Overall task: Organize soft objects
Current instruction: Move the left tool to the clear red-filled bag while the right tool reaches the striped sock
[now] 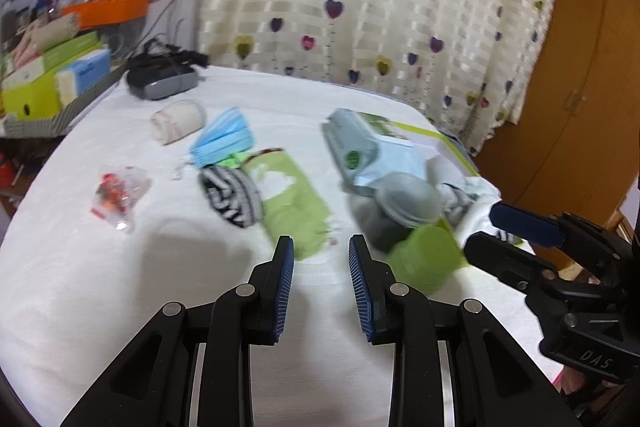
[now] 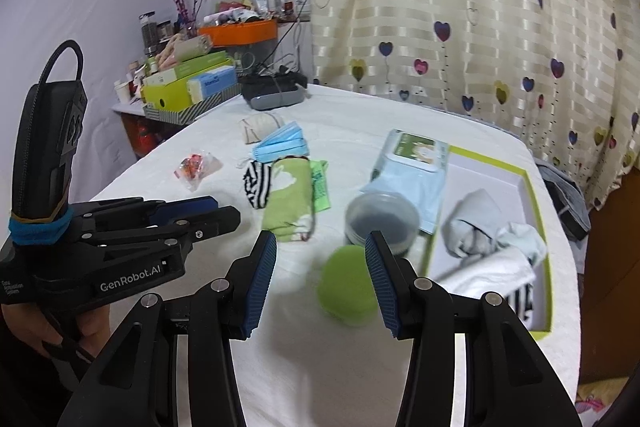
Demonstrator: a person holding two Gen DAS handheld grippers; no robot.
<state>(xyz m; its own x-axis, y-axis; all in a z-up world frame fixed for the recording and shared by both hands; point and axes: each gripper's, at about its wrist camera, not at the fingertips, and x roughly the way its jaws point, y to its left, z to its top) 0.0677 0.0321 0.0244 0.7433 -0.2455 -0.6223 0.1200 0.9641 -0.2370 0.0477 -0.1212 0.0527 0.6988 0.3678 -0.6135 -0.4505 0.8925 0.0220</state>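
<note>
On the white bed sheet lie a green towel (image 1: 292, 203) (image 2: 288, 203), a black-and-white striped sock (image 1: 232, 197) (image 2: 258, 185), blue face masks (image 1: 224, 141) (image 2: 282, 147) and a rolled beige cloth (image 1: 178, 121) (image 2: 260, 127). A green-rimmed box (image 2: 536, 211) at the right holds a grey cloth (image 2: 476, 223), a white cloth and another striped sock (image 2: 520, 299). My left gripper (image 1: 320, 247) (image 2: 228, 211) hovers open and empty just before the towel's near end. My right gripper (image 2: 320, 243) (image 1: 486, 231) is open; a round green object (image 2: 348, 287) (image 1: 428, 259) sits between its fingers, untouched.
A wipes pack (image 2: 416, 151), a light blue packet (image 2: 416, 187) and a clear tub with dark contents (image 2: 380, 219) lie beside the box. A clear bag of red bits (image 1: 116, 195) lies left. A black headset (image 1: 160, 79), a cluttered side shelf (image 1: 48, 79), heart curtain and wooden wardrobe (image 1: 580, 87) surround the bed.
</note>
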